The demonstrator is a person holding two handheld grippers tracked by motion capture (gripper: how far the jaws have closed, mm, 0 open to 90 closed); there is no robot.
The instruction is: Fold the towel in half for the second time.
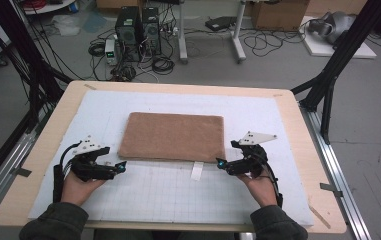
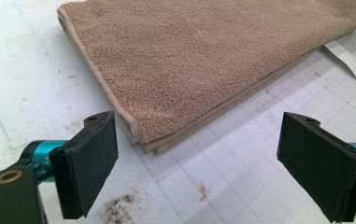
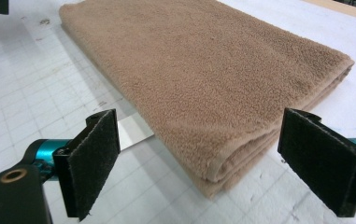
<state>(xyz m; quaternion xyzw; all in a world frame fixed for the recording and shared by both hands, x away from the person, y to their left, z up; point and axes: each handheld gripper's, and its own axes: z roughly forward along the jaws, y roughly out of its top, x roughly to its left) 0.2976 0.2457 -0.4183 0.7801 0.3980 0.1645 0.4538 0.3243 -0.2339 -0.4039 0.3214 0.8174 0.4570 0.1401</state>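
The brown towel (image 1: 173,136) lay folded flat mid-bench. My left gripper (image 1: 120,166) and right gripper (image 1: 220,163) sat wide apart and empty at its near corners; folding looked finished, or one fold remained.

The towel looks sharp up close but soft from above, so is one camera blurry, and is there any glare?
High view: soft and grainy, evenly lit, no glare on the brown towel. Left gripper view: towel weave crisp, with the near black pads slightly soft. Right gripper view: equally crisp, only a faint shadow under the towel's fold.
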